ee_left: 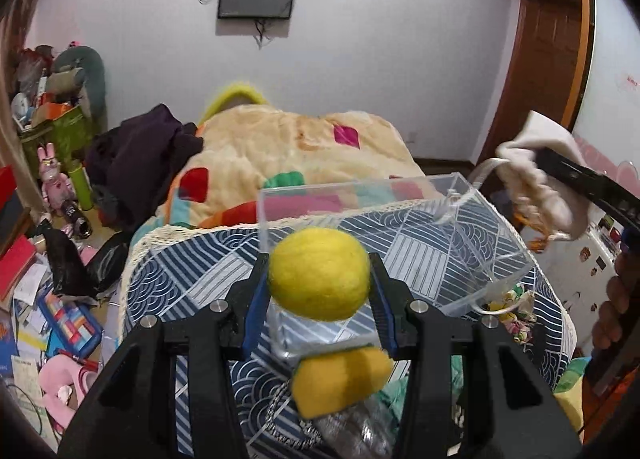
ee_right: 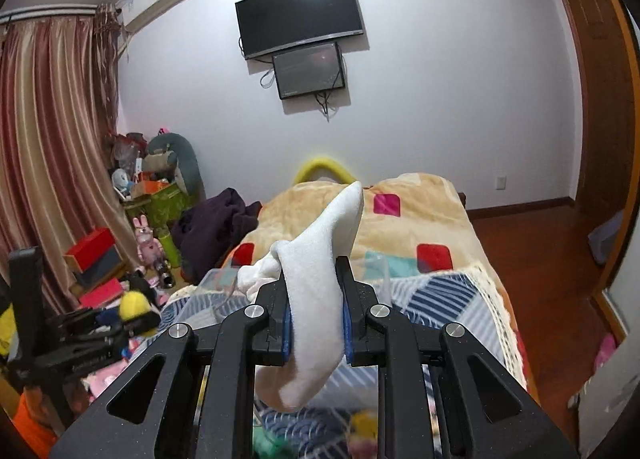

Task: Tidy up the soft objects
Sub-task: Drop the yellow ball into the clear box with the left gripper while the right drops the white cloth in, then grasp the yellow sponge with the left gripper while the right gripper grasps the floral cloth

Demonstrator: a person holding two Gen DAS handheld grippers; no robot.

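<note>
Slippage threatens: left gripper fingers pinch a round yellow plush ball; right gripper clamps a white sock whose dangling ends could snag the clear box rim.

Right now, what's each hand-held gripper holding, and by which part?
Left hand-held gripper clamps the yellow plush ball across its middle. Right hand-held gripper pinches the white sock mid-length, both ends hanging free.
</note>
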